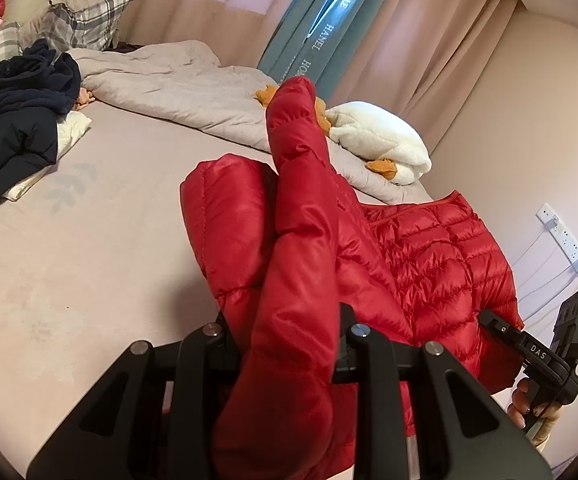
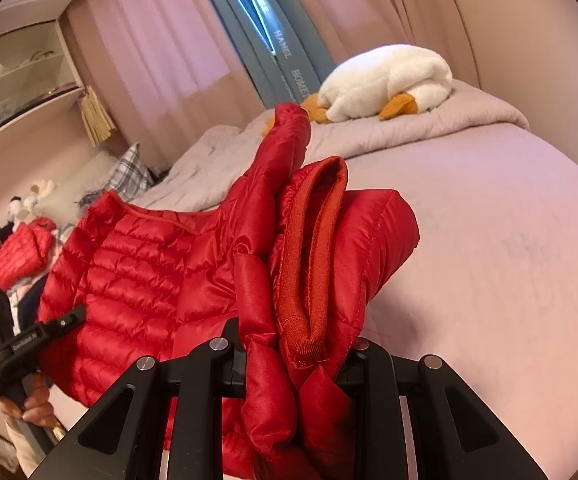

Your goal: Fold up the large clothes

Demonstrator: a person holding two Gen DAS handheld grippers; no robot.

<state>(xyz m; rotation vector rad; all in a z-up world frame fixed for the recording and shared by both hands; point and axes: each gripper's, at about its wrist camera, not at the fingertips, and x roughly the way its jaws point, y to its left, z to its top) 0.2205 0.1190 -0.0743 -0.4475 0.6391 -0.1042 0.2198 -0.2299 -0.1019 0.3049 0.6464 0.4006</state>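
Clearly the red jacket is being held up off the bed so its body can hang open between the two grippers, which I judge to be the set-up for laying it flat and squaring it before any fold. The left gripper is clamped on a bunched length of red fabric, apparently a sleeve, which rises straight up in front of its camera. The right gripper is clenched on another bunch that includes a ribbed cuff, so each tool seems to hold one sleeve end. Between them the quilted back sags, partly resting near the bed edge.

Both tools point roughly across the mattress toward the grey quilt and the white plush duck, tilted slightly up. Each camera catches the other gripper low at the side, a bare hand wrapped round its handle. The two sit fairly near each other, so the jacket is not yet stretched. A dark coat lies well apart on the far side.
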